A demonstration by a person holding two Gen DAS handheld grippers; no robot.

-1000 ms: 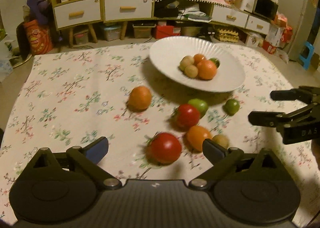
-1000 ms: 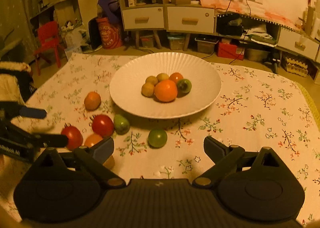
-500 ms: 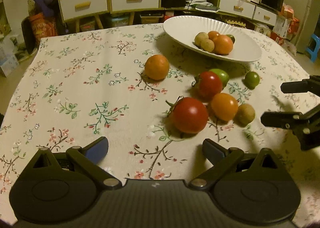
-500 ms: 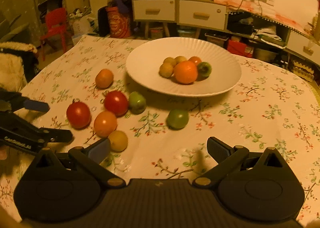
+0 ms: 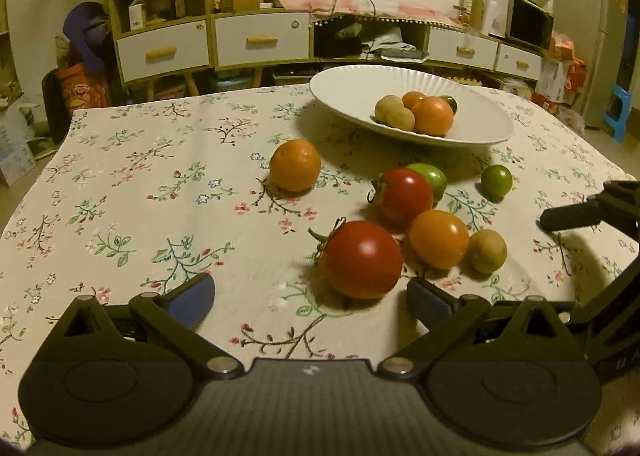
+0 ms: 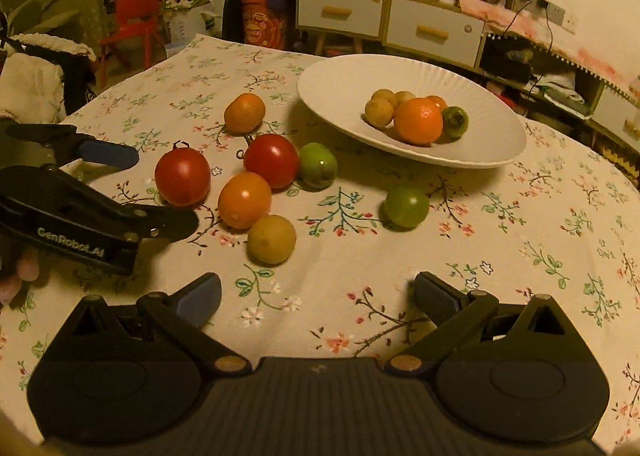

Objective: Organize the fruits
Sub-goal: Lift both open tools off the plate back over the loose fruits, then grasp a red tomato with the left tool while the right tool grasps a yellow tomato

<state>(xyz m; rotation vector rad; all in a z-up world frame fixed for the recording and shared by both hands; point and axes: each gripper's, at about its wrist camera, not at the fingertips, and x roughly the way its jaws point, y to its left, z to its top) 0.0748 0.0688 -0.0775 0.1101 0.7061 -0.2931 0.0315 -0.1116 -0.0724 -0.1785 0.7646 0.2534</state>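
Fruit lies loose on our floral tablecloth (image 5: 132,183), in front of the white plate (image 6: 332,87). Nearest our left gripper (image 5: 310,298) sits a big red tomato (image 5: 362,259), just ahead of its spread fingers and touching neither. Beside it we see an orange tomato (image 5: 439,238) and a small yellow-brown fruit (image 5: 487,250), then a second red tomato (image 5: 406,195) pressed against a green one (image 5: 434,177). A round green fruit (image 5: 496,181) sits apart to the right, and an orange (image 5: 295,164) apart to the left. On the plate we already have a heap: a large orange (image 6: 418,121), two yellowish fruits (image 6: 379,111), a green one (image 6: 455,120) and a smaller orange one behind.

Our right gripper (image 6: 316,296) hangs low over bare cloth, jaws wide apart and empty, the yellow-brown fruit just ahead of its left finger. Left jaws are equally wide and hold nothing. Drawers and cluttered shelves (image 5: 160,15) fill the room behind.
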